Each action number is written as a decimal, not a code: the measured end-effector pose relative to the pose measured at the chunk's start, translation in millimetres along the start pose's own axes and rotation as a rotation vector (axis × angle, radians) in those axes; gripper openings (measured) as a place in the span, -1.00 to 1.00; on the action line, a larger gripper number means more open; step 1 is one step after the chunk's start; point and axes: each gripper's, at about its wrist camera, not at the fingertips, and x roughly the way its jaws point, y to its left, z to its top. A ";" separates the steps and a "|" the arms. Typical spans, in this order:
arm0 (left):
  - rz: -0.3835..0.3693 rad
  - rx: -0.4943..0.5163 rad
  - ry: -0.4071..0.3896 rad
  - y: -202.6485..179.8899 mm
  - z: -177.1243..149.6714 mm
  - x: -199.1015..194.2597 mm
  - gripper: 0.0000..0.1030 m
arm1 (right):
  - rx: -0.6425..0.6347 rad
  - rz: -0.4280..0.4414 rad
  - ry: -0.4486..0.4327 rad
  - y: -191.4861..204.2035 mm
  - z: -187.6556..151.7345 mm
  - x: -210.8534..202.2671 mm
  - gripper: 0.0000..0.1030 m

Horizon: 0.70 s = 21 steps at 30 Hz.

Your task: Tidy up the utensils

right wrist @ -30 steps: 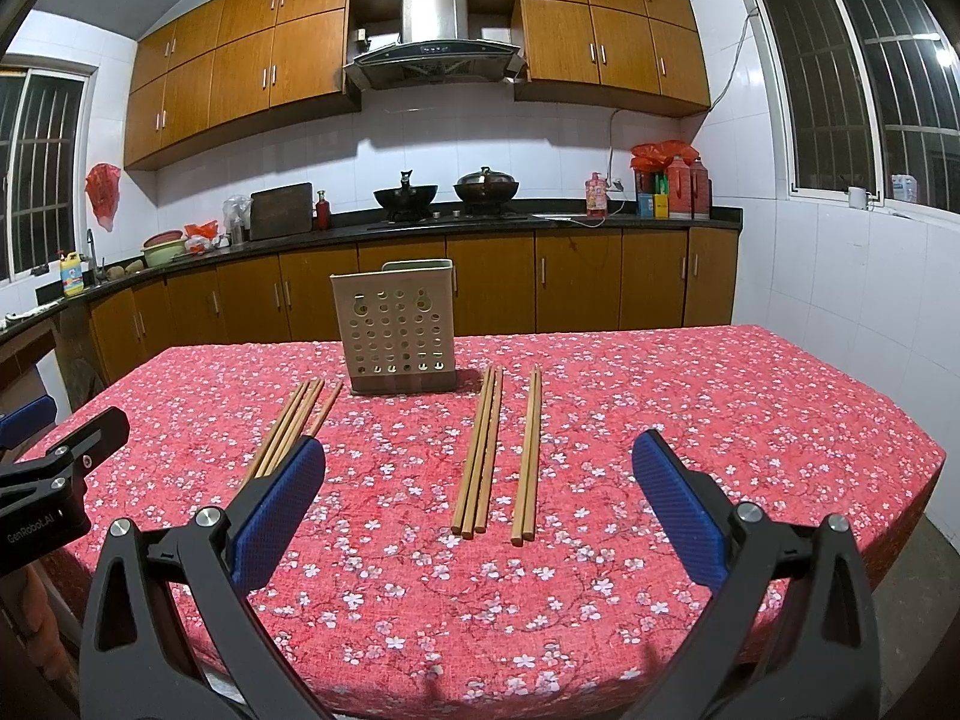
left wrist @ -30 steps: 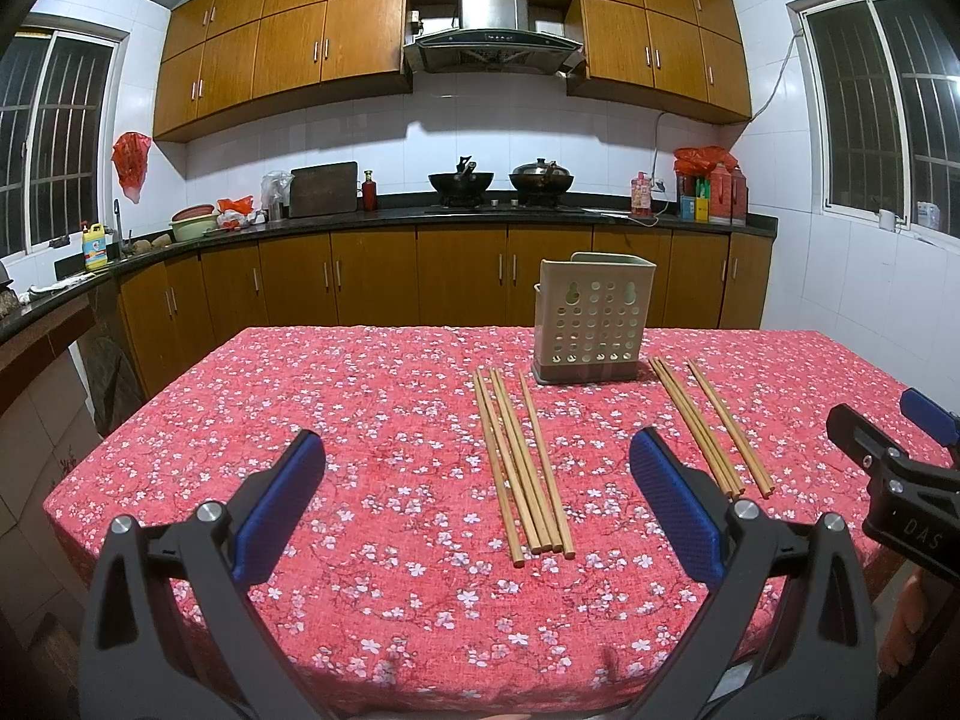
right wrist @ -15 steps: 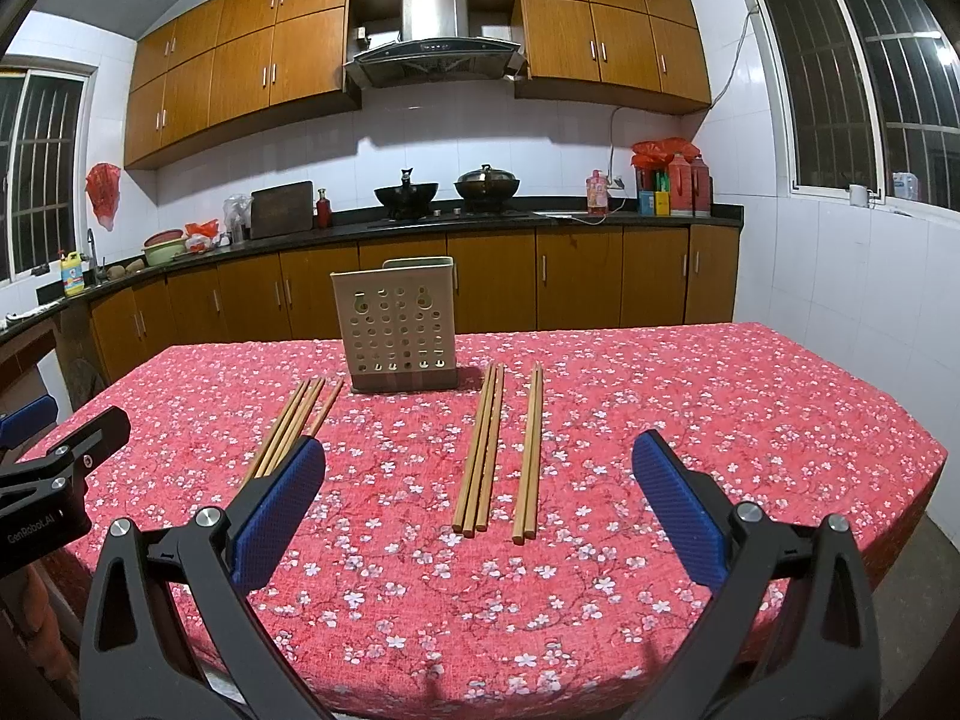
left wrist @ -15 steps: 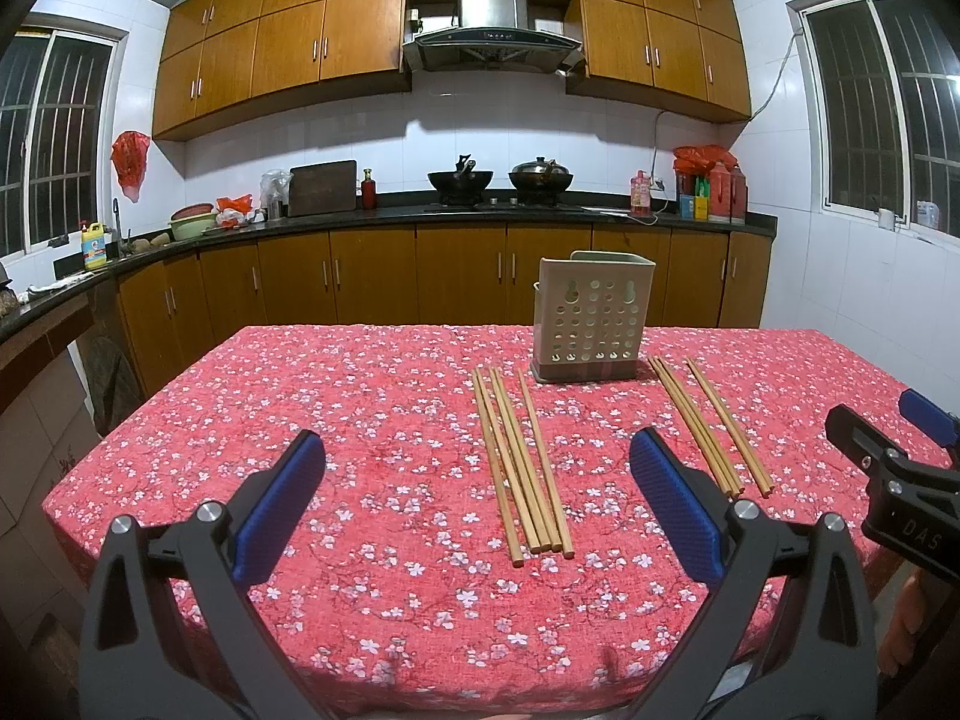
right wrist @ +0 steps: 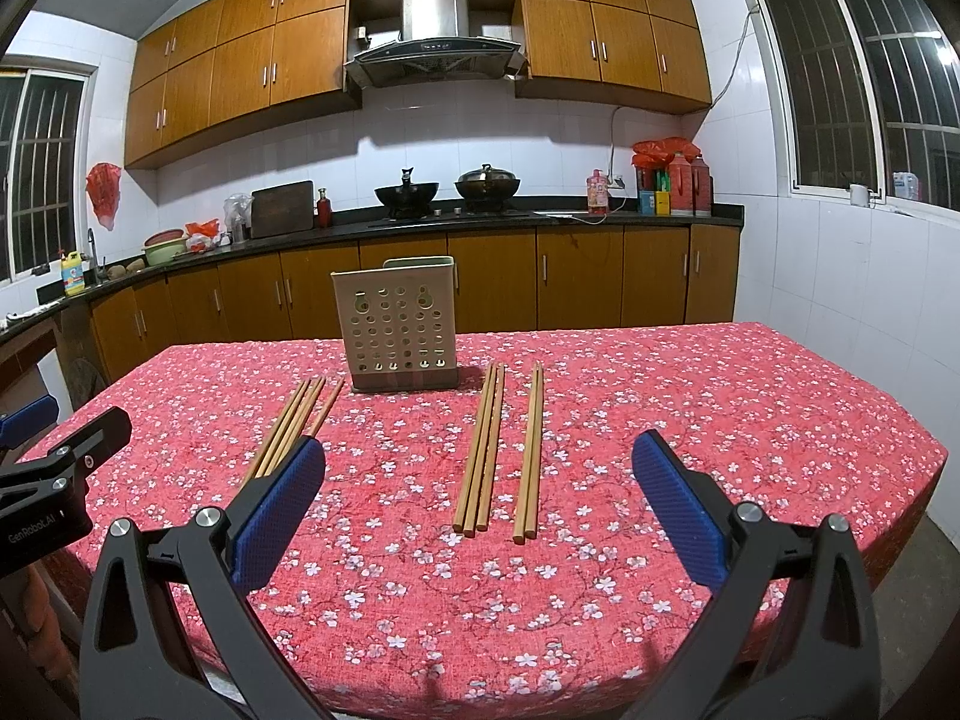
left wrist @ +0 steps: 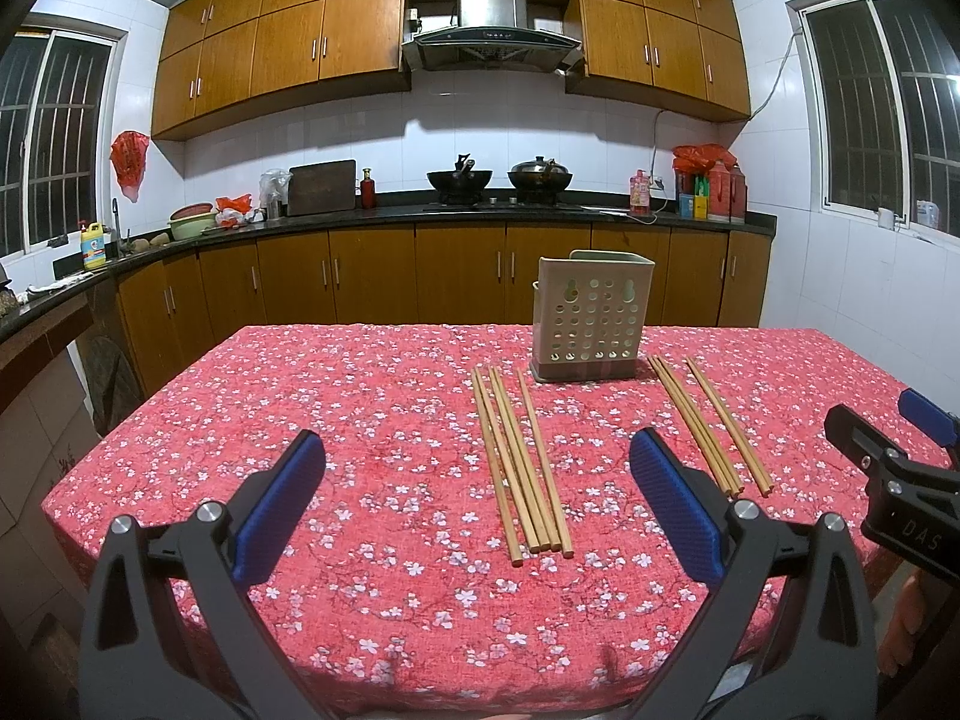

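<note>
A beige perforated utensil holder [left wrist: 591, 318] [right wrist: 399, 330] stands upright on the red floral tablecloth [left wrist: 360, 420]. Several wooden chopsticks [left wrist: 522, 462] lie in a bundle left of it, seen in the right wrist view as chopsticks [right wrist: 294, 426] partly behind a blue pad. More chopsticks [left wrist: 702, 426] lie to the right, in two small groups [right wrist: 483, 450] [right wrist: 531, 450]. My left gripper [left wrist: 475, 447] [right wrist: 78, 420] is open above the near table edge, holding nothing. My right gripper [right wrist: 480, 450] [left wrist: 873, 414] is open too, with nothing in it.
Behind the table runs a dark counter [left wrist: 360, 216] with woks [left wrist: 459, 180], bottles and a cutting board over wooden cabinets. The table's right corner [right wrist: 936, 456] drops off to the floor. A hand [left wrist: 900, 636] shows at the lower right.
</note>
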 end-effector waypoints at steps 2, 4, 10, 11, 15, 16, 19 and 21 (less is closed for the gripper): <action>0.000 0.000 0.000 -0.4 -0.6 0.4 0.93 | 0.000 0.000 0.000 0.1 0.0 0.1 0.97; 0.000 0.000 0.000 -0.7 -1.2 0.7 0.93 | 0.000 0.000 0.001 0.2 0.1 0.1 0.97; 0.000 0.000 0.001 -1.7 -2.9 1.9 0.93 | 0.000 0.000 0.001 0.3 0.0 0.1 0.97; 0.000 0.000 0.001 -1.9 -3.2 2.2 0.93 | 0.000 0.000 0.001 0.3 0.0 0.2 0.97; 0.000 0.000 0.001 -2.6 -4.3 2.9 0.93 | 0.001 0.000 0.002 0.4 0.4 0.0 0.97; 0.000 0.000 0.001 -2.7 -4.6 3.1 0.93 | 0.001 0.000 0.002 0.4 0.5 0.0 0.97; 0.001 -0.003 0.004 -2.9 -5.5 4.1 0.93 | 0.006 -0.001 0.005 -0.5 1.4 0.2 0.97; 0.006 -0.009 0.013 -2.0 -5.8 6.0 0.93 | 0.026 0.002 0.017 -4.4 1.9 3.5 0.97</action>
